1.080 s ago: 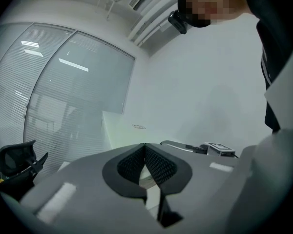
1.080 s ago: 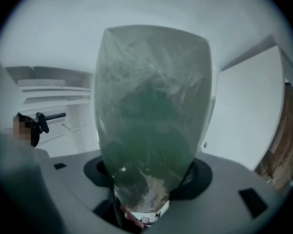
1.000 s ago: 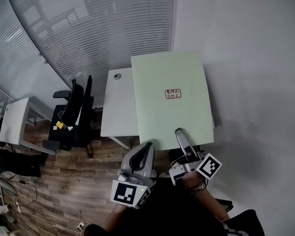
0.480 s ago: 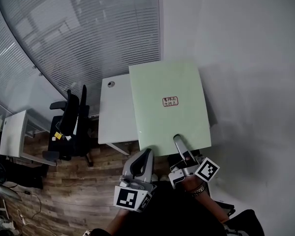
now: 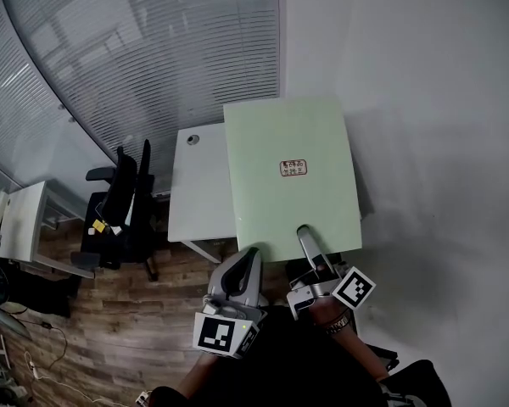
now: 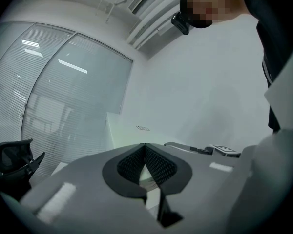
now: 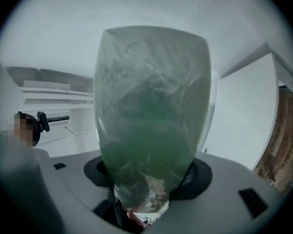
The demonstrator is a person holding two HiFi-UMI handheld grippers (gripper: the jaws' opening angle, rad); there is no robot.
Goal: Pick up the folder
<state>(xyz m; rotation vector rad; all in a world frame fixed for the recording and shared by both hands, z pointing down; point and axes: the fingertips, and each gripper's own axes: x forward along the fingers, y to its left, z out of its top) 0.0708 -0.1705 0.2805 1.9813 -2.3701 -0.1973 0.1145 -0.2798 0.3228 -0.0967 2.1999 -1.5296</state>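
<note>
A pale green folder (image 5: 293, 176) with a small red-printed label is held up flat over the white desk (image 5: 199, 185). My right gripper (image 5: 304, 231) is shut on the folder's near edge. In the right gripper view the translucent green folder (image 7: 151, 106) rises from between the jaws of the right gripper (image 7: 145, 186) and fills the middle of the picture. My left gripper (image 5: 249, 254) hangs just left of the folder's near corner, shut and empty. The left gripper (image 6: 145, 148) has its ribbed pads pressed together, with the folder's edge (image 6: 132, 130) beyond them.
A black office chair (image 5: 123, 197) stands left of the desk on the wood floor (image 5: 110, 312). Another white desk (image 5: 21, 219) is at the far left. A glass wall with blinds (image 5: 153, 49) runs behind, and a plain white wall (image 5: 433, 142) is on the right.
The head view has shifted slightly. The folder stays in the right gripper's grip and both grippers keep their places.
</note>
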